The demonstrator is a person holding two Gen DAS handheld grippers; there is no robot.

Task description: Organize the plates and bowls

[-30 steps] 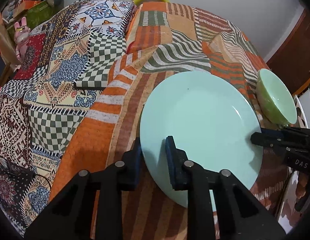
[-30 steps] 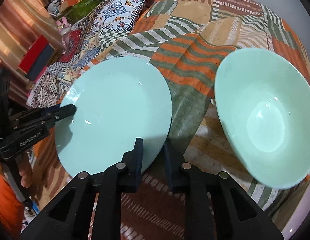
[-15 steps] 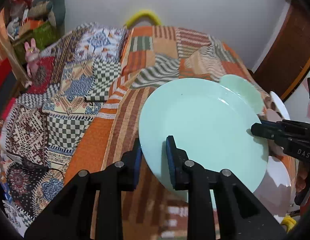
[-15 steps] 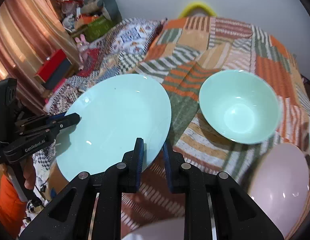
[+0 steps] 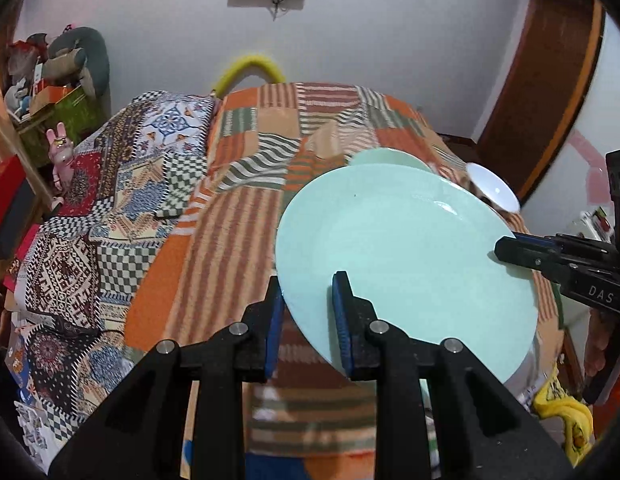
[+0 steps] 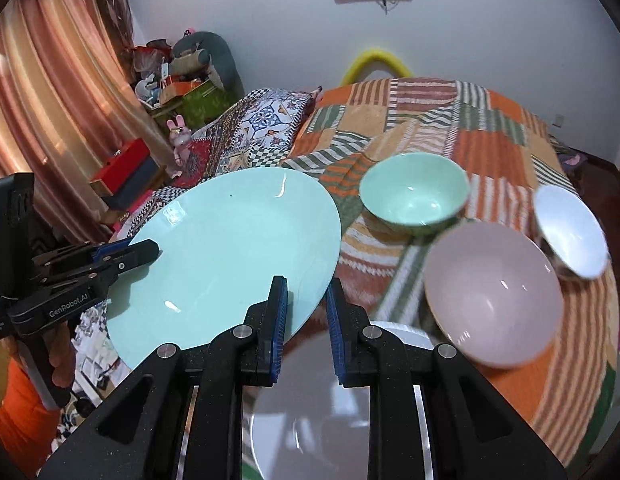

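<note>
Right wrist view: patchwork-quilted bed, white wall, pink curtains.

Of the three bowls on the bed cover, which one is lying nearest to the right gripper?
The pink bowl. It lies just beside the right gripper, while the green bowl and the white bowl lie farther back.

I see the mint plate between both tongs as glossy glazed ceramic, throwing small white highlights. My left tongs and right tongs look like matt black plastic with ribbed blue pads and shiny metal pins. Beyond the right tongs, the green bowl, pink bowl and white bowl shine smoothly. Under them the patchwork bedspread is coarse woven cloth.
</note>
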